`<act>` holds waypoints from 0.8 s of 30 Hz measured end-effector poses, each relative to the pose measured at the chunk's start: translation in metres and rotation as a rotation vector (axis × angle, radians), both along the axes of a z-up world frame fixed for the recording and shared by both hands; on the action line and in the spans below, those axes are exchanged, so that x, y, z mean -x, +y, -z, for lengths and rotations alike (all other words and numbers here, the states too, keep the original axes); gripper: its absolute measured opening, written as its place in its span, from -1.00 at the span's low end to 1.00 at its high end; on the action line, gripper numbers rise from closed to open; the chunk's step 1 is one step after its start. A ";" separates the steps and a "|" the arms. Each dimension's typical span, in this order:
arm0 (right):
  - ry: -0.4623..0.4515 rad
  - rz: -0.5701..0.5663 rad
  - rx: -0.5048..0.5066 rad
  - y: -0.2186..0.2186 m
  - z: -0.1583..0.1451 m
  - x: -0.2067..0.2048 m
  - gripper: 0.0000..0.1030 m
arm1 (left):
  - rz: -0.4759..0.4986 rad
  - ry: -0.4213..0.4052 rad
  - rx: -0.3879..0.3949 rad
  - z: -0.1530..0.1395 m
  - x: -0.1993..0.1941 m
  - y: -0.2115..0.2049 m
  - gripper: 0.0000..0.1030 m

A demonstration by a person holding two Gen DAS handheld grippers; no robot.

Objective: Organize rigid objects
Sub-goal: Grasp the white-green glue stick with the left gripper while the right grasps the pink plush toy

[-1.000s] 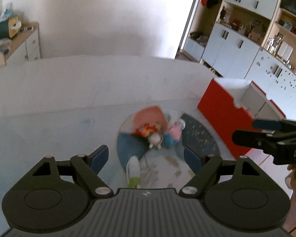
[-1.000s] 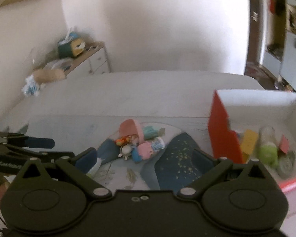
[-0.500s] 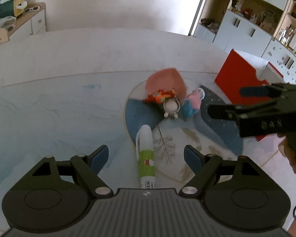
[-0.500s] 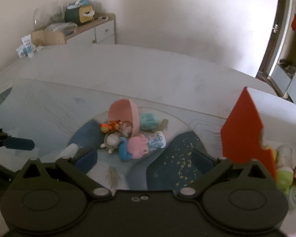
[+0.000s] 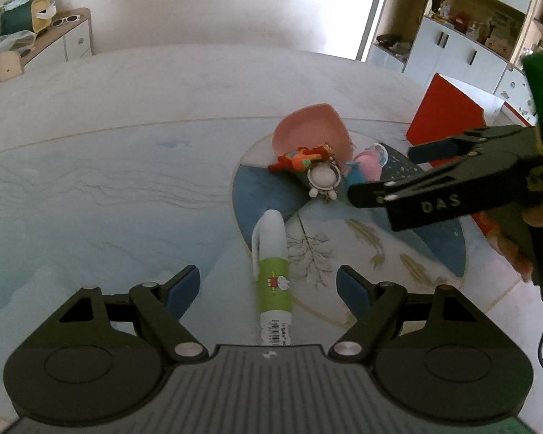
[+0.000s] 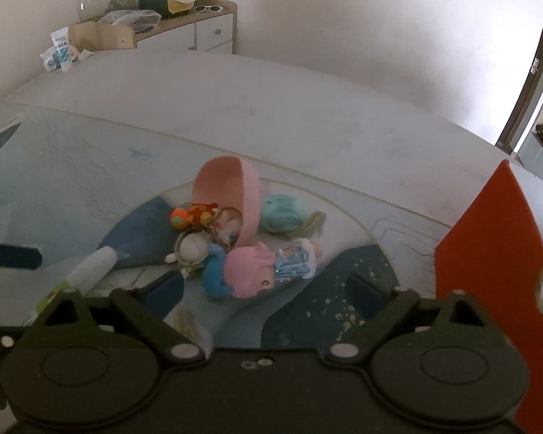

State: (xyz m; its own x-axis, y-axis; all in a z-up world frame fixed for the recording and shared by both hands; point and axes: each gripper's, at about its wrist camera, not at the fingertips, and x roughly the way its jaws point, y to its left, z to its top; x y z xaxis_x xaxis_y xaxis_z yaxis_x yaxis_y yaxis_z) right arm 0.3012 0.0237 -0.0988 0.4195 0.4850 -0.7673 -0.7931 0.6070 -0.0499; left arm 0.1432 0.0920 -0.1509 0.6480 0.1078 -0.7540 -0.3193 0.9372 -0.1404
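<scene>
A green-and-white tube lies on the round patterned mat, pointing away from me. My left gripper stands open around its near half, and neither pad touches it. Beyond it sits a pile: a tipped pink bowl, an orange toy, a white round keychain figure, a pink-headed figure, a small doll and a teal plush. My right gripper hangs just before the pink-headed figure. Its jaws are closing with wide gaps on both sides, and nothing is gripped.
A red box stands at the right edge of the pale table. A sideboard with clutter is against the far wall. Cabinets and shelves fill the right of the room. A person's hand holds the right gripper.
Both grippers have come down toward the mat. The tube now lies between the left fingers. The right gripper has swung in over the toy pile and rolled.
</scene>
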 end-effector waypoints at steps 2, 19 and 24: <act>0.013 -0.003 -0.004 0.002 0.002 -0.003 0.79 | 0.002 0.001 -0.001 0.001 -0.001 -0.002 0.45; -0.004 -0.116 -0.023 0.006 0.007 -0.003 0.40 | -0.016 -0.002 -0.022 0.004 0.001 -0.007 -0.44; -0.005 -0.125 -0.028 0.000 0.005 0.003 0.36 | -0.026 -0.003 -0.021 0.005 0.001 -0.009 -0.60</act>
